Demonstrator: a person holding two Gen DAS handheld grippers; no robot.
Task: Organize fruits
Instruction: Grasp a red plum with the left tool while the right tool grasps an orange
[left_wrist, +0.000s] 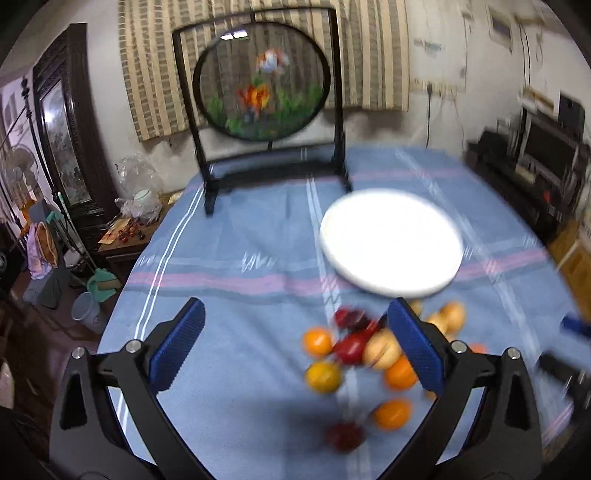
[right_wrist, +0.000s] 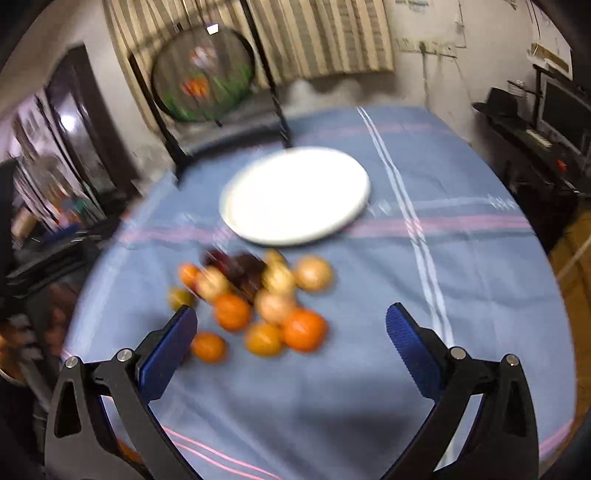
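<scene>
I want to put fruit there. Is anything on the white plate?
Nothing shows on the white plate; glare washes out its middle. The fruit pile lies beside it on the tablecloth.

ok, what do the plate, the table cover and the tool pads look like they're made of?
Plate: probably glazed ceramic or melamine; plain white, smooth, raised rim, blown out by glare.
Table cover: woven cloth, matte blue with pink and white stripes.
Pads: likely rubber or soft plastic; blue with a fine ribbed texture, set on black hard-looking arms. Blur leaves all three uncertain.
</scene>
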